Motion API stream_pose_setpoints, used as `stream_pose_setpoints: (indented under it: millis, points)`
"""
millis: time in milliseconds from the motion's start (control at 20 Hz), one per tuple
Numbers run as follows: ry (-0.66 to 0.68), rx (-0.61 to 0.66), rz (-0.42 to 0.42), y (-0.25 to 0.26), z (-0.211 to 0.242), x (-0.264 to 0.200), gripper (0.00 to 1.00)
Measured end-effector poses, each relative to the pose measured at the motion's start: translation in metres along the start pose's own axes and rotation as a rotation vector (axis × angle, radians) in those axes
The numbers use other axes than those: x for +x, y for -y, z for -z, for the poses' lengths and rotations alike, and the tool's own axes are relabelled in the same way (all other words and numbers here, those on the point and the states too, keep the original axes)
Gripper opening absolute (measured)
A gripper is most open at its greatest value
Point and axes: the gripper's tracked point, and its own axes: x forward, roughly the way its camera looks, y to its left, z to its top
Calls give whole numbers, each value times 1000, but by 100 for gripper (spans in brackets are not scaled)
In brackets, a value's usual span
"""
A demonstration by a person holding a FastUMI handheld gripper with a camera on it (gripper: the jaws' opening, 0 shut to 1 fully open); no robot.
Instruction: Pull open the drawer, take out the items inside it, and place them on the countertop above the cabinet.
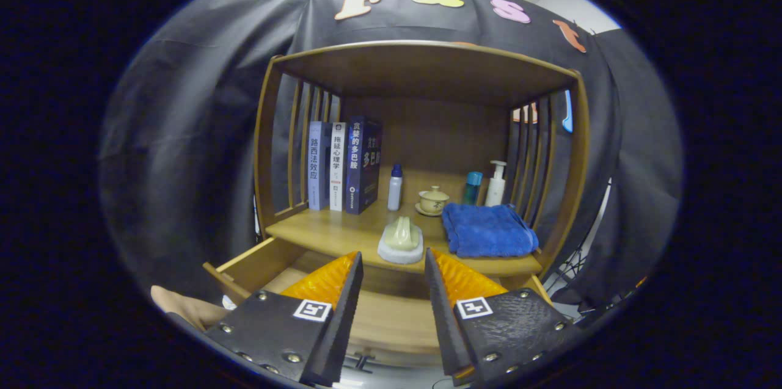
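Hovering above the pulled-out drawer, my gripper points at the cabinet, fingers spread apart with nothing between them. Jaws roughly half open, empty.

Pale green item on a white base sits on the countertop at its front edge, just ahead of my fingertips. Behind it: small bottle with blue cap, lidded cup on saucer. Folded blue towel to one side, teal bottle and pump bottle behind that. Three books stand upright at the other side.

Drawer interior under my fingers looks like bare wood; the fingers hide much of it, so I cannot tell if anything remains inside.

Risks, as I judge them:
- Green item is close to the lip. Any forward nudge by my tips could tip it into the drawer.
- Dipping into the drawer blind, I could strike the drawer front.
- Countertop is crowded; a further placement could knock the small bottle or cup.
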Motion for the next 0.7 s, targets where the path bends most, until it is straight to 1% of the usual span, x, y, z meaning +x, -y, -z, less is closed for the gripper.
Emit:
stream_pose_setpoints:
  millis: [50, 150, 350, 400, 550, 700]
  points:
    - [-1, 2, 0, -2, 8, -10, 60]
    - [-4, 20, 6, -5, 28, -28, 60]
    - [4, -8, 50, -5, 61, -54, 72]
    - [2, -18, 47, -9, 69, -56, 74]
    - [-14, -27, 46, -18, 87, -61, 86]
    - [-27, -16, 67, -22, 101, -57, 99]
